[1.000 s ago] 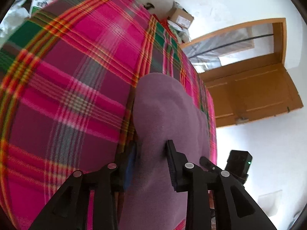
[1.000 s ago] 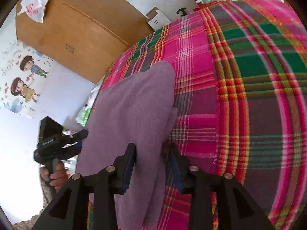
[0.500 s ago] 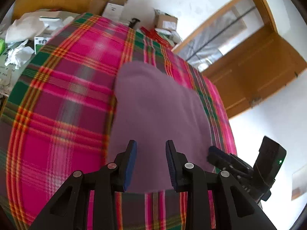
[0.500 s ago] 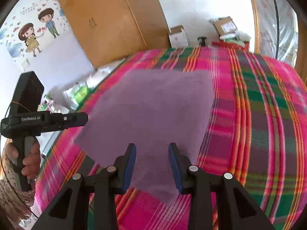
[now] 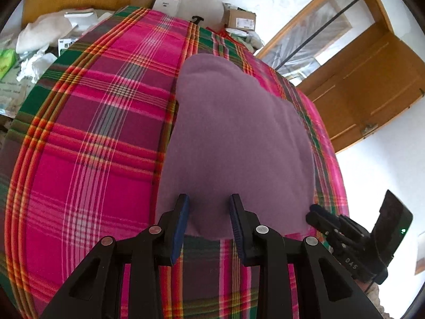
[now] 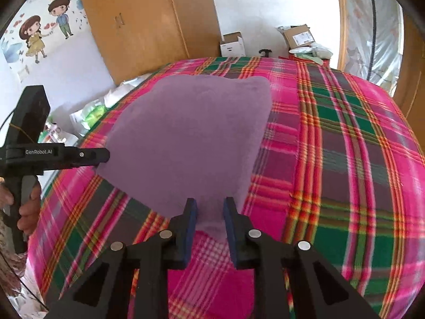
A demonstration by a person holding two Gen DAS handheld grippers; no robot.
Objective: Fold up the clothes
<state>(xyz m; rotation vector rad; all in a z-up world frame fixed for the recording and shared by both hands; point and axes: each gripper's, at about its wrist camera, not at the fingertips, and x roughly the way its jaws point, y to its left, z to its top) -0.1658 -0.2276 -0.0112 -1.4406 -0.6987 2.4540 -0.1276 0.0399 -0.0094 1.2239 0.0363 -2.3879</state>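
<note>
A purple fleece cloth (image 5: 233,138) lies folded flat on the plaid bedspread (image 5: 87,143). My left gripper (image 5: 208,207) is open, its fingers straddling the cloth's near edge close to the left corner, nothing pinched. My right gripper (image 6: 209,208) sits at the cloth's (image 6: 191,133) near right corner. Its jaws have narrowed, and the corner bunches between the pads, filling the gap. In the left wrist view the right gripper (image 5: 312,212) touches that corner. In the right wrist view the left gripper (image 6: 105,155) reaches the cloth's left edge, a hand (image 6: 29,212) holding its handle.
The bedspread (image 6: 345,146) stretches wide to the right of the cloth. A wooden wardrobe (image 6: 148,26) and cardboard boxes (image 6: 232,43) stand beyond the bed's far end. Bags and packets (image 5: 39,42) lie off the bed's left side. A wooden door (image 5: 372,85) is at right.
The cloth was let down and now lies flat. Both grippers drew back, then came forward to its near edge. The right jaws have narrowed around the near right corner.
</note>
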